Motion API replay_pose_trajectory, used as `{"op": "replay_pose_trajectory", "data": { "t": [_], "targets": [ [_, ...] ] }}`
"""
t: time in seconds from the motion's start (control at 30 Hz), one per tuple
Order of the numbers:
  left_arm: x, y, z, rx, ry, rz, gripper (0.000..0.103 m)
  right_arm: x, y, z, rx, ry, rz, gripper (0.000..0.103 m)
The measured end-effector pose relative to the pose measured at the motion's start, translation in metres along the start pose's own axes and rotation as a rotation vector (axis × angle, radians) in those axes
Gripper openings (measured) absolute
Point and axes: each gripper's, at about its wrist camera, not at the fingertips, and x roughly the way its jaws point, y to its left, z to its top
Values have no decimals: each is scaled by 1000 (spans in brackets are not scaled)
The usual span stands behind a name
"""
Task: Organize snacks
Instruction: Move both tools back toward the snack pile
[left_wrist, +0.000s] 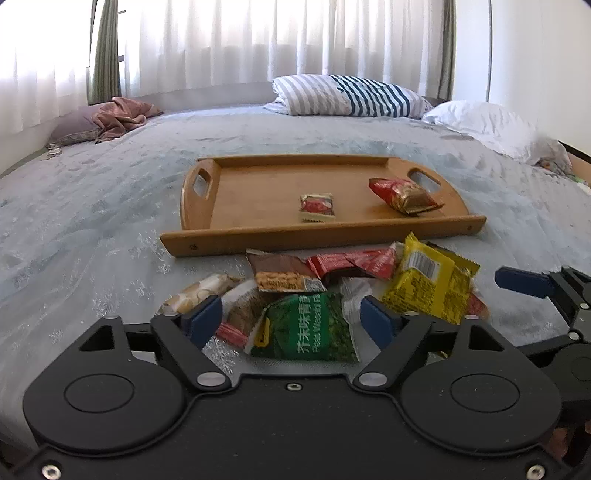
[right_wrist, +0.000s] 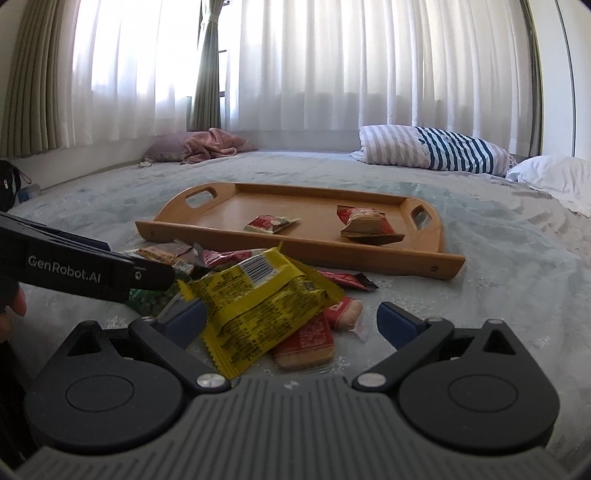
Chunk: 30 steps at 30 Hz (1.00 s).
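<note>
My wooden tray lies flat on the bed, a smooth bamboo rectangle with rounded ends, cut-out handles and a low rim. Inside it rest two crinkly foil packets: a small square red one near the middle and a puffier red and gold one by the right handle.

In front of the tray, on the pale, patterned bedspread, sits a loose heap of snacks. A glossy green packet lies flat between the blue pads of my left tool, whose jaws stand fairly wide with the pads not pressing on it. Behind it lie a brown nut packet and a long red wrapper.

My right tool tips slightly down over the other side of the heap, jaws wide. A crumpled yellow packet with zigzag edges overlaps its left pad, above a flat red biscuit pack. I cannot tell whether the pad touches the yellow one.
</note>
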Motion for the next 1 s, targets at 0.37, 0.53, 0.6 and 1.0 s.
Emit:
{"op": "replay_pose_trajectory", "data": {
  "t": [0.37,0.53,0.6,1.0],
  "targets": [
    [0,-4,-4,-7,27,-6,59,6,5,0,-21,21,-24,103],
    [-8,-4,-5,-8,28,-26,59,6,6,1,-33,19,-22,103],
    [-8,-6,-5,8,27,-22,59,6,7,2,-46,15,-20,103],
    [1,-3,-8,-20,35,3,59,15,22,3,-129,14,-8,103]
  ]
}}
